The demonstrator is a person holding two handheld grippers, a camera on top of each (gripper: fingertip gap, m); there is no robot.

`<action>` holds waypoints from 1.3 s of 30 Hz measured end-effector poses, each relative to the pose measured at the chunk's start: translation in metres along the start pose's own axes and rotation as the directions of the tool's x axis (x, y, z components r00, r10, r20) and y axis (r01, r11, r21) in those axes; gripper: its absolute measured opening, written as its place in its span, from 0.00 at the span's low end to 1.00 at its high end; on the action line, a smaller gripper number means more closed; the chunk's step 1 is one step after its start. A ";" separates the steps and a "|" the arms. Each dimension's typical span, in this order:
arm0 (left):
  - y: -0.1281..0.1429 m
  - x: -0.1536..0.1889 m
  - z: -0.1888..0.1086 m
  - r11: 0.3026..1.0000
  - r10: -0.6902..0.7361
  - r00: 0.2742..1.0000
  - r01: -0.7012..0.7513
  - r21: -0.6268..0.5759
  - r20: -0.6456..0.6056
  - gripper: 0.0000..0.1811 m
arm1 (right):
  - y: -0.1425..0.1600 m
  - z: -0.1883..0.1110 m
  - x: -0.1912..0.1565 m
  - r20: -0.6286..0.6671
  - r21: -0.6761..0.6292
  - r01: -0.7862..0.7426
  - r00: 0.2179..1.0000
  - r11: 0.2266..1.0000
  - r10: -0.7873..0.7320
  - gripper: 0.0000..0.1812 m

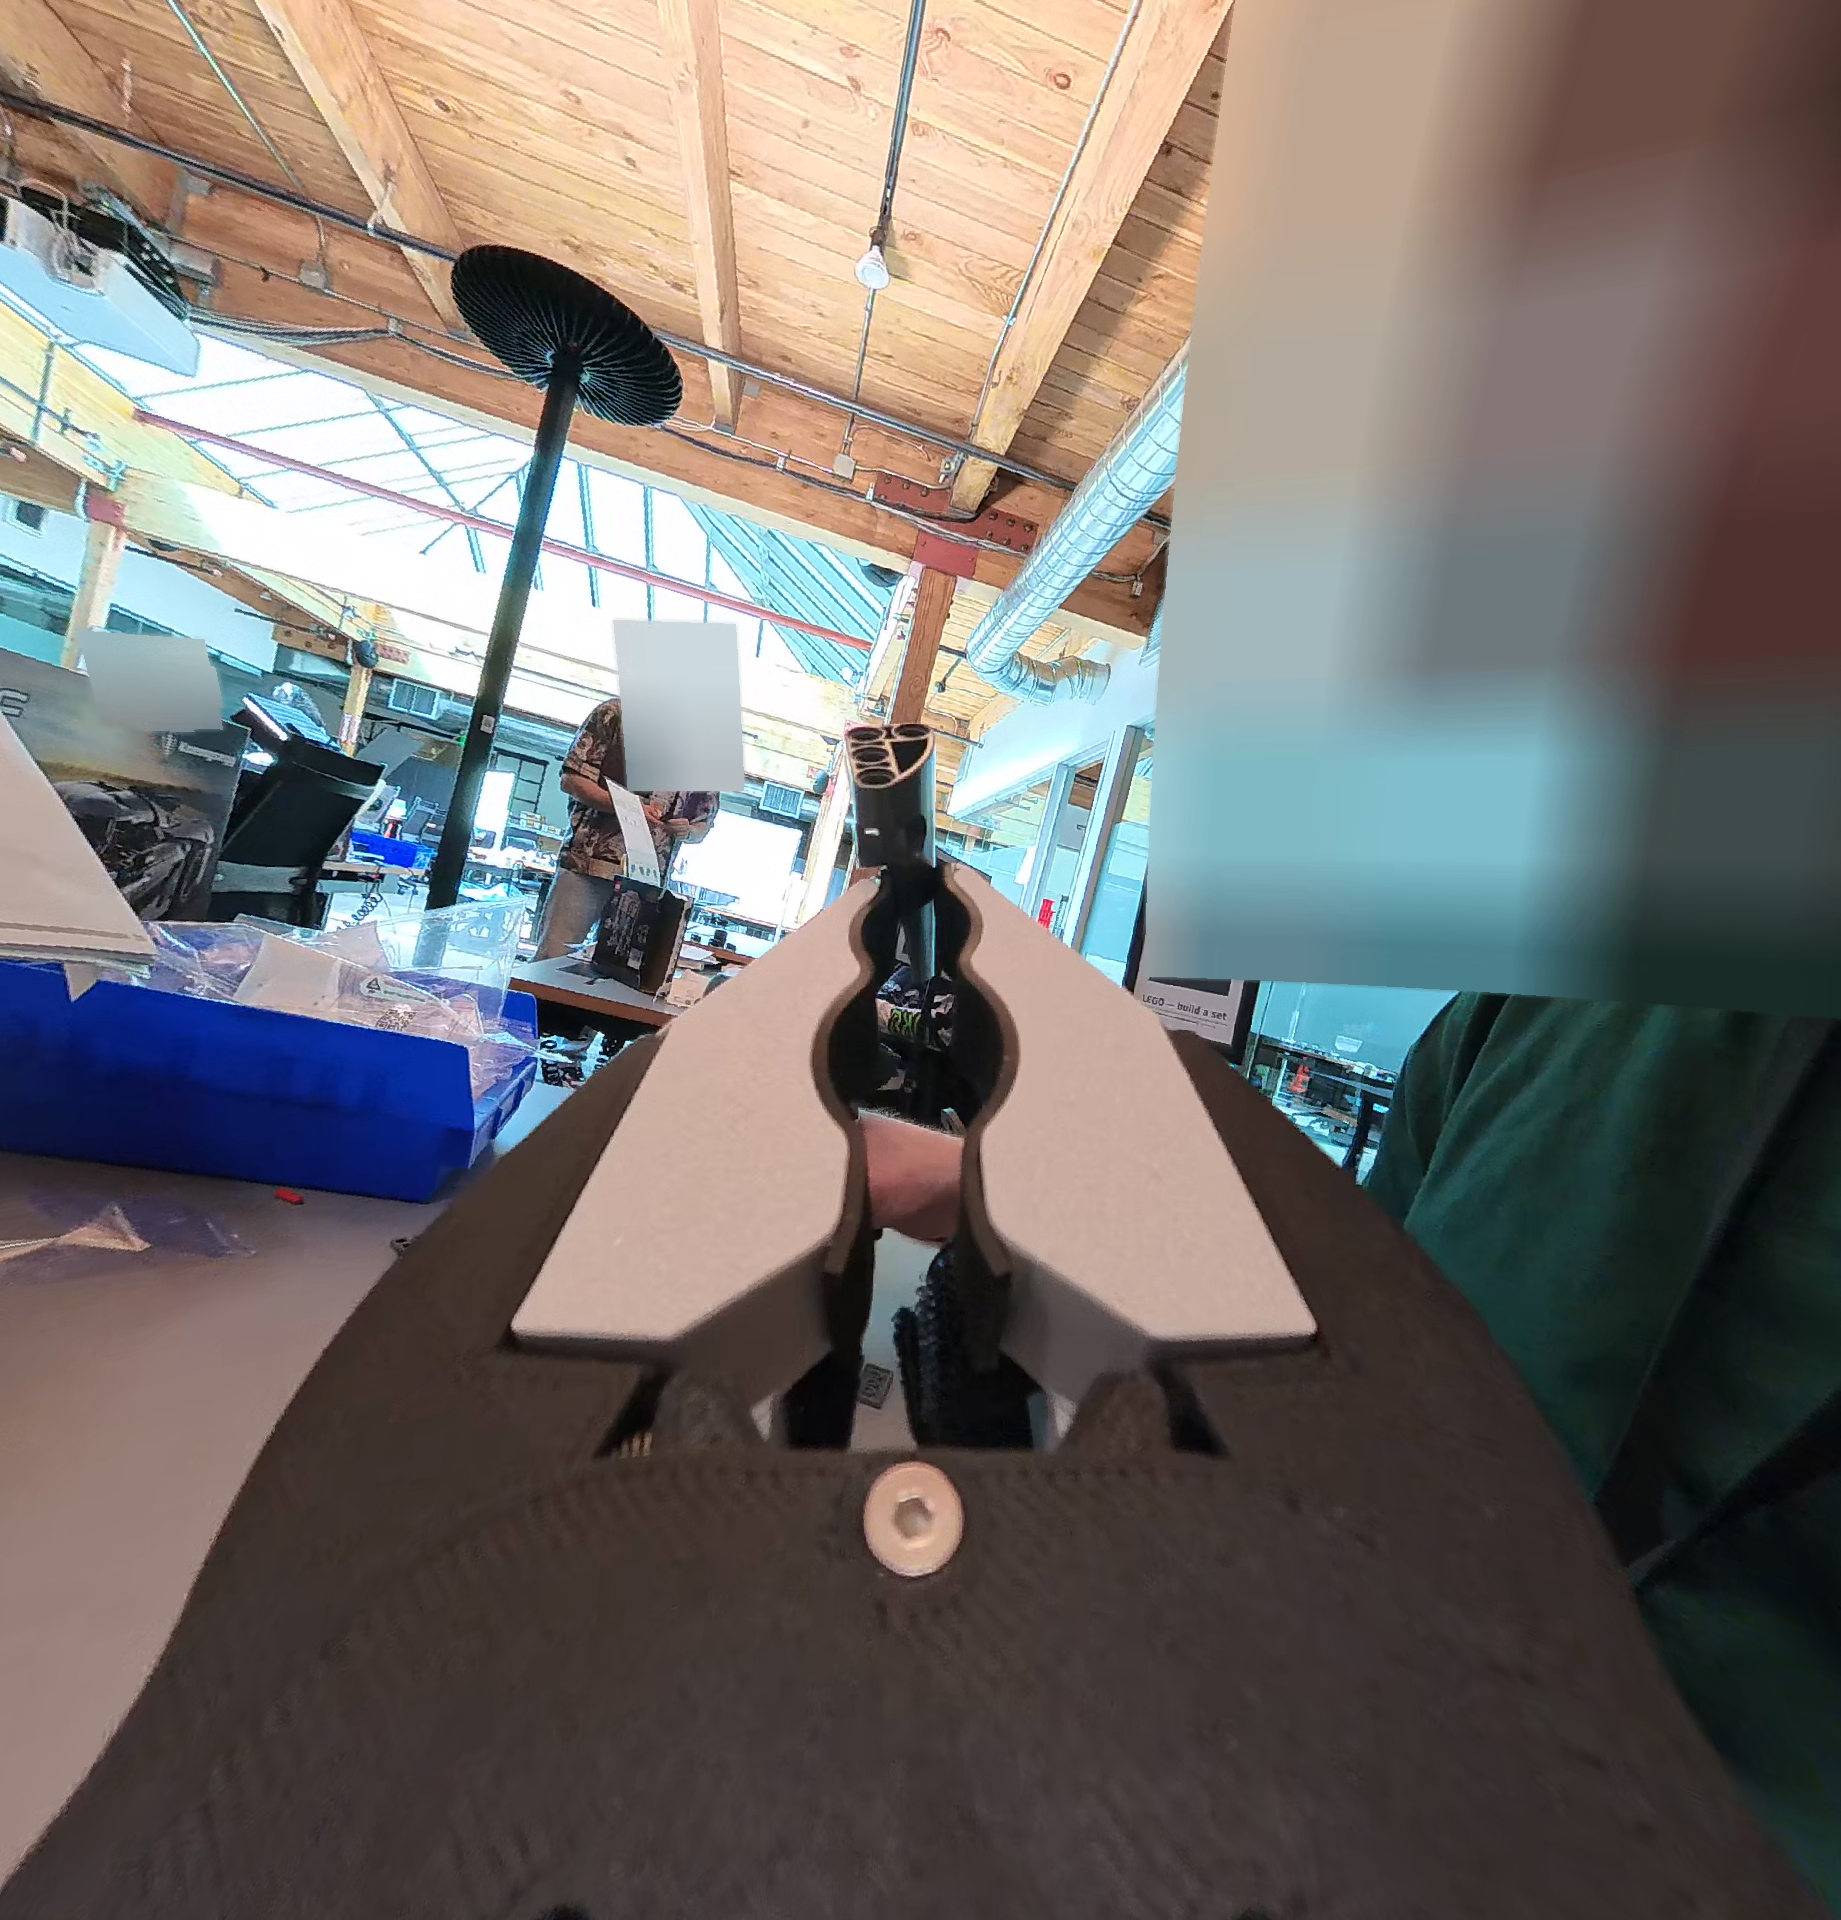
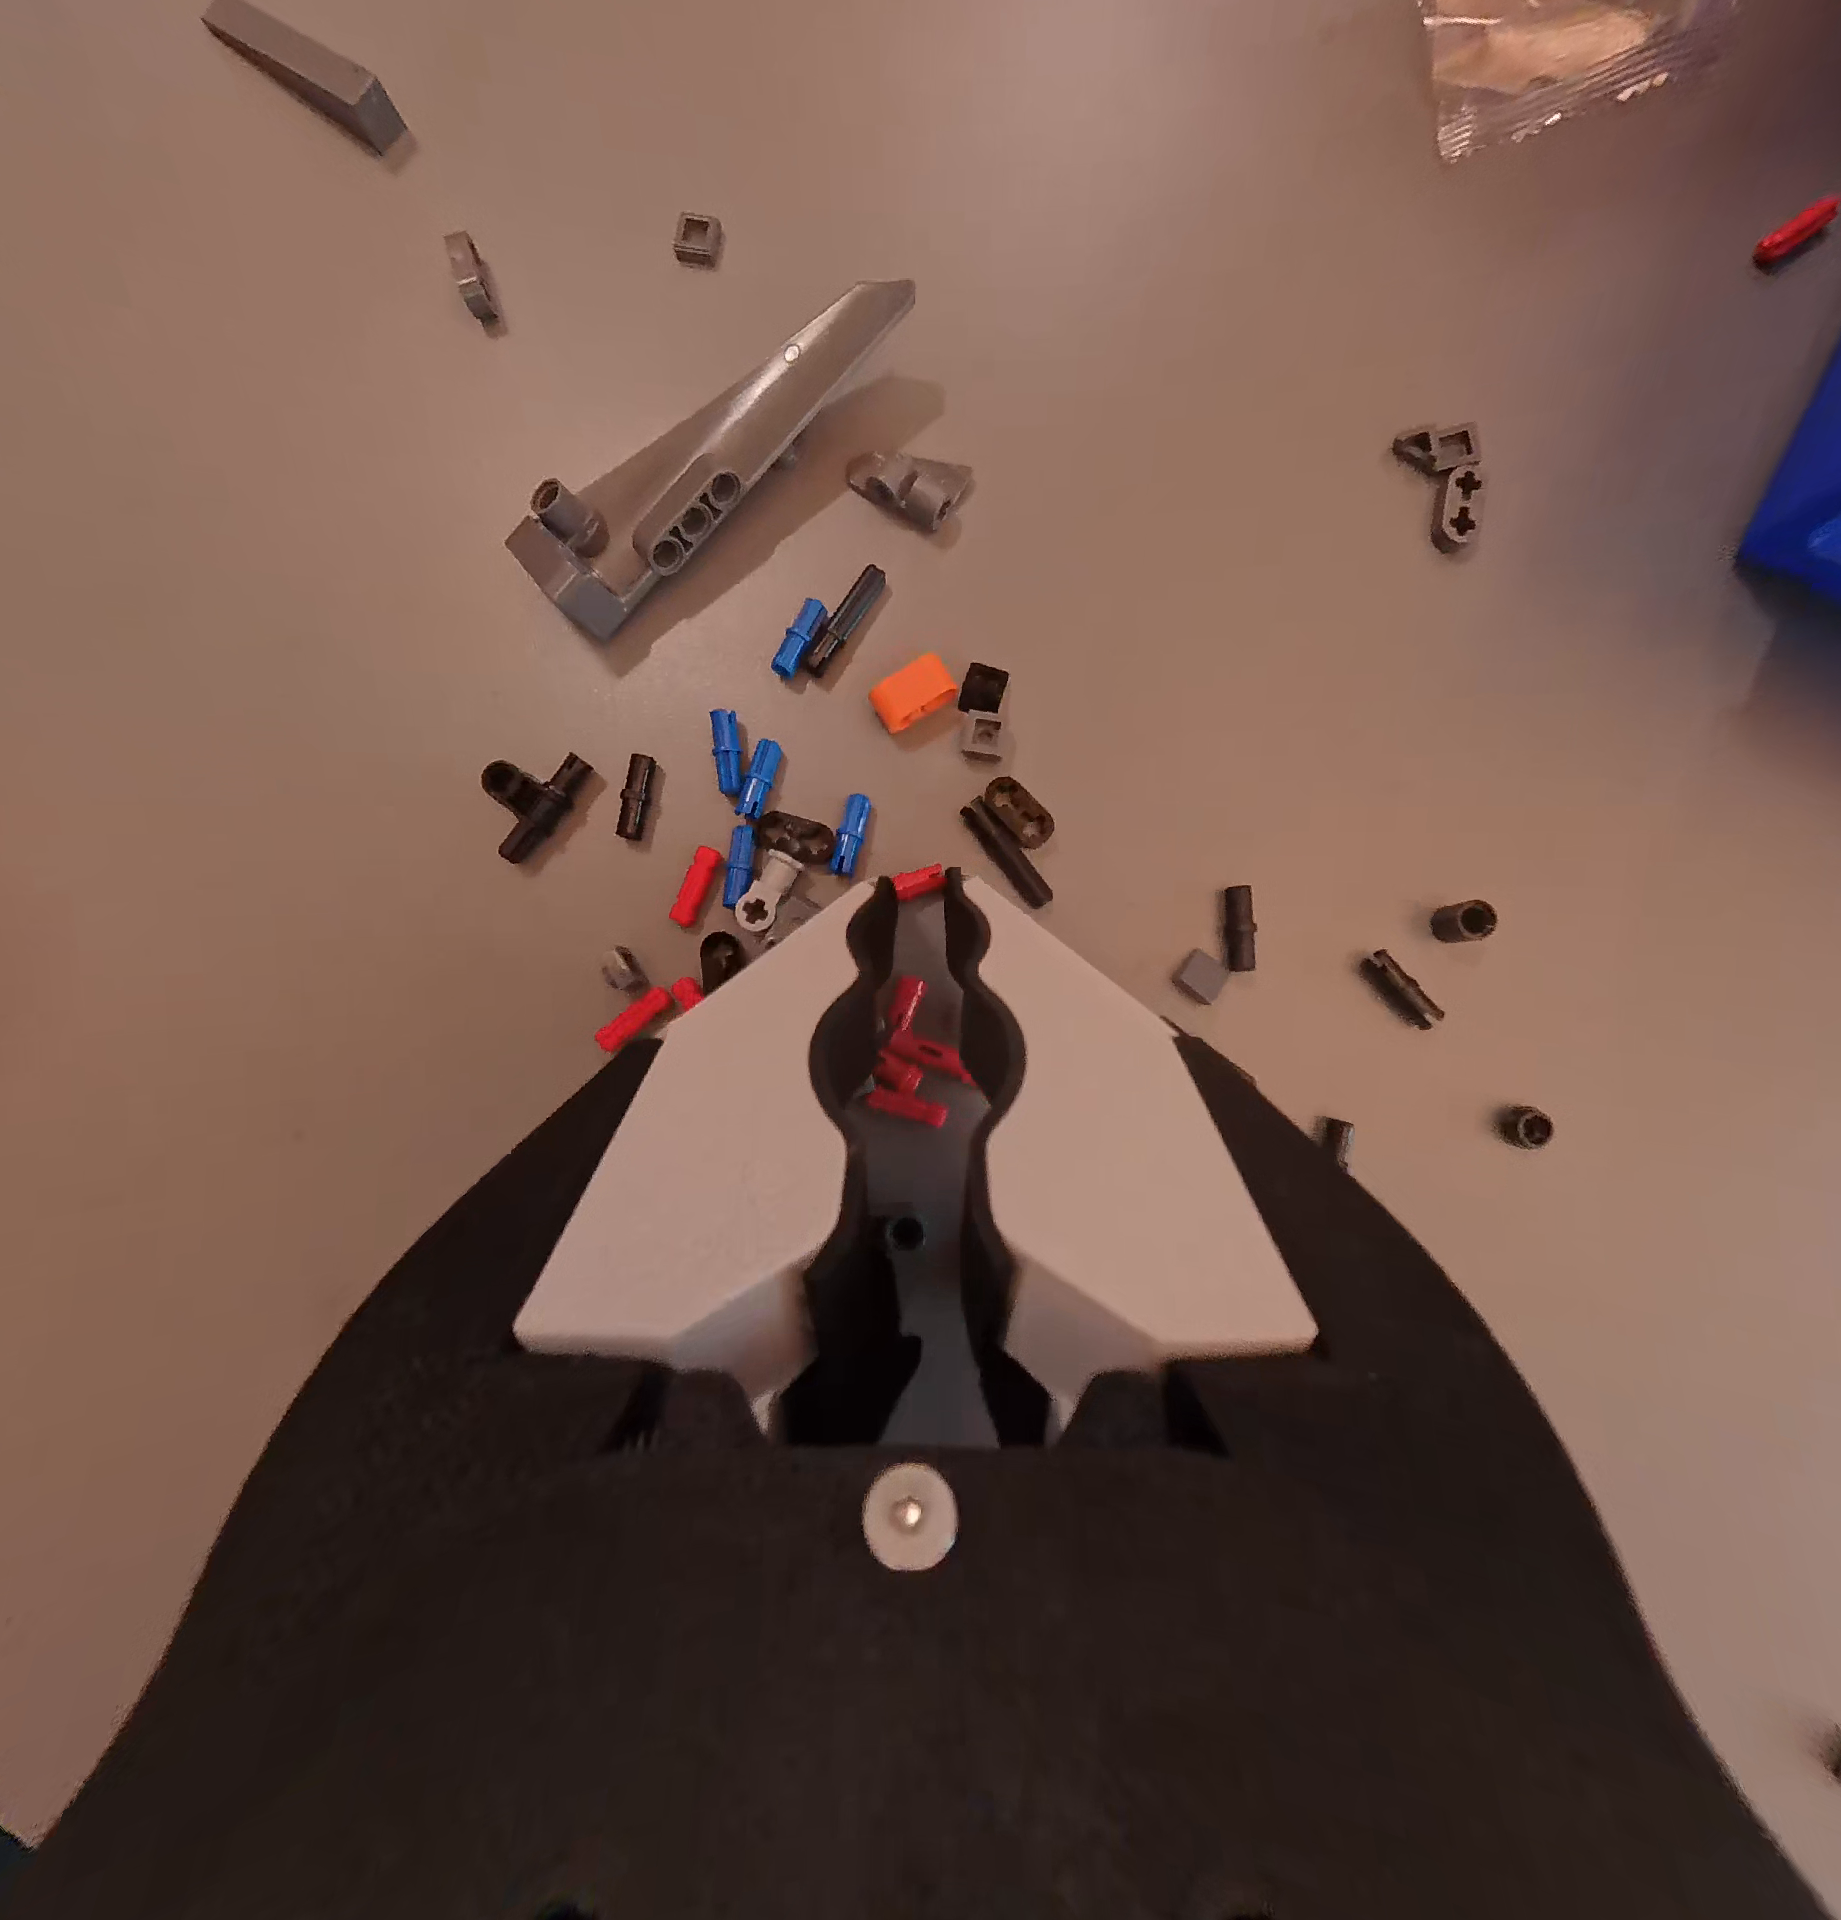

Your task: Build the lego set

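Note:
My left gripper (image 1: 908, 883) is tilted upward and shut on a black lego panel piece (image 1: 888, 792) with round holes at its top, which sticks up past the fingertips. My right gripper (image 2: 918, 883) points down at the table and is shut on a small red pin (image 2: 917, 881) held crosswise at the fingertips. Below it lie several loose pieces: blue pins (image 2: 758, 774), black pins (image 2: 636, 795), more red pins (image 2: 905, 1070), an orange piece (image 2: 914, 694), and a grey panel assembly (image 2: 703, 462).
A blue bin (image 1: 230, 1081) with clear plastic bags stands left on the grey table (image 1: 147, 1403); its edge shows in the right wrist view (image 2: 1820, 468). A grey wedge piece (image 2: 308, 73) lies far left. A person in a green sleeve (image 1: 1643, 1299) is close on the right. Another person stands in the background.

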State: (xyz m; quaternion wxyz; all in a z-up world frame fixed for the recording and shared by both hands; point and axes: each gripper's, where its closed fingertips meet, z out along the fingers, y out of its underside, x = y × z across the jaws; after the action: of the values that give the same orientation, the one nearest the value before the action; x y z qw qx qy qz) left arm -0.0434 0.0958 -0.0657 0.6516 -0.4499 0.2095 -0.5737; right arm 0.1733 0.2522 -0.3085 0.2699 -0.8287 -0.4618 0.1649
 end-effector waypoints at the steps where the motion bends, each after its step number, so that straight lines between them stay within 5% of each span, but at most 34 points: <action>1: 0.001 0.000 0.001 1.000 -0.002 1.000 0.002 -0.001 -0.002 0.02 | 0.000 0.000 0.000 0.004 -0.007 0.013 1.000 1.000 -0.013 0.04; 10: 0.002 0.000 0.001 1.000 0.006 1.000 -0.006 -0.012 0.000 0.02 | -0.009 0.007 -0.005 0.117 -0.057 0.192 0.976 0.980 -0.185 0.07; 12: 0.001 -0.001 0.000 1.000 0.008 1.000 -0.008 -0.010 0.004 0.02 | -0.007 0.005 0.001 0.091 -0.103 0.172 0.983 0.980 -0.162 0.16; 25: 0.004 -0.003 0.002 1.000 -0.020 1.000 0.020 -0.005 -0.009 0.02 | -0.007 0.005 -0.009 -0.071 0.002 -0.169 0.983 0.986 0.169 0.07; 39: 0.003 -0.002 0.001 1.000 -0.019 1.000 0.019 -0.003 -0.012 0.02 | -0.013 0.009 -0.005 -0.128 0.052 -0.121 0.984 0.991 0.127 0.02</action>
State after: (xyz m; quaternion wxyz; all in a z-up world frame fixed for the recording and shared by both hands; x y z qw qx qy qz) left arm -0.0416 0.0977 -0.0679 0.6440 -0.4493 0.2101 -0.5824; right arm 0.1576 0.2563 -0.3082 0.3071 -0.8587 -0.3868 0.1366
